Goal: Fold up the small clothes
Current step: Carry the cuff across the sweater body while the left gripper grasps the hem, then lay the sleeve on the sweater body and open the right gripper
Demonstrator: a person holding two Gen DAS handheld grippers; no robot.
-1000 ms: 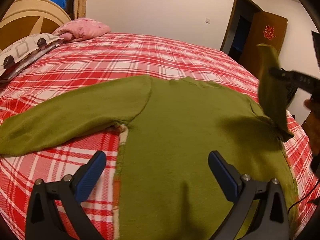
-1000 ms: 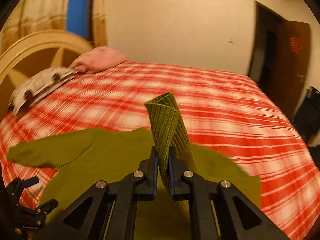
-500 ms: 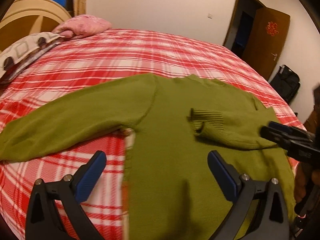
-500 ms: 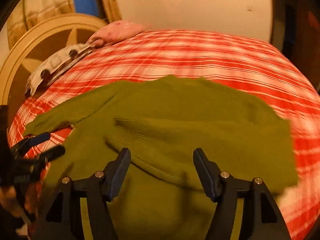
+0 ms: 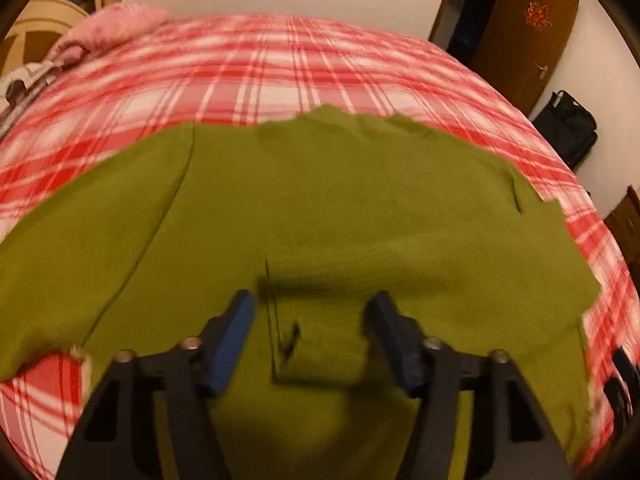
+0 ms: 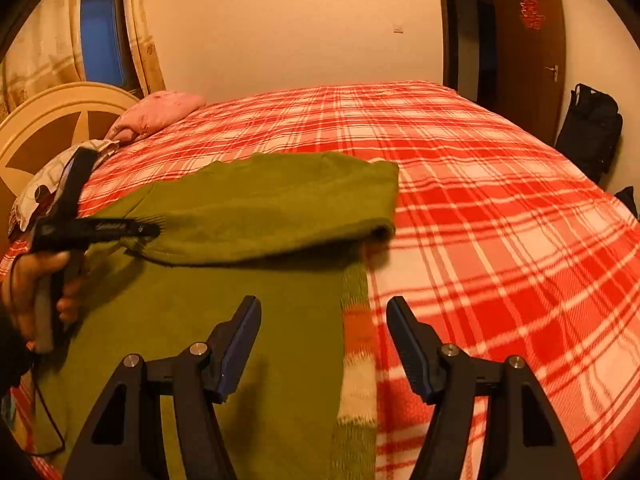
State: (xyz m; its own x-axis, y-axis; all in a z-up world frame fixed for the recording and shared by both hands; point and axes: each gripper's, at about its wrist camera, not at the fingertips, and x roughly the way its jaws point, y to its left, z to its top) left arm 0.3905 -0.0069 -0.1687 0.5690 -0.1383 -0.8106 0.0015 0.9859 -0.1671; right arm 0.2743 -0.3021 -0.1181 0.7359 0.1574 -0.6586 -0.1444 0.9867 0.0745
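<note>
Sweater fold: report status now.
Left gripper open, over the cuff. Right gripper open, empty. Sweater flat on bed, one sleeve folded across the body. Nothing in the way.

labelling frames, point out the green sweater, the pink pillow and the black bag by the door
green sweater [image 5: 360, 208]: left wrist view, middle of its body.
pink pillow [image 6: 160, 114]: right wrist view, its top face.
black bag [image 6: 590, 128]: right wrist view, its front.
</note>
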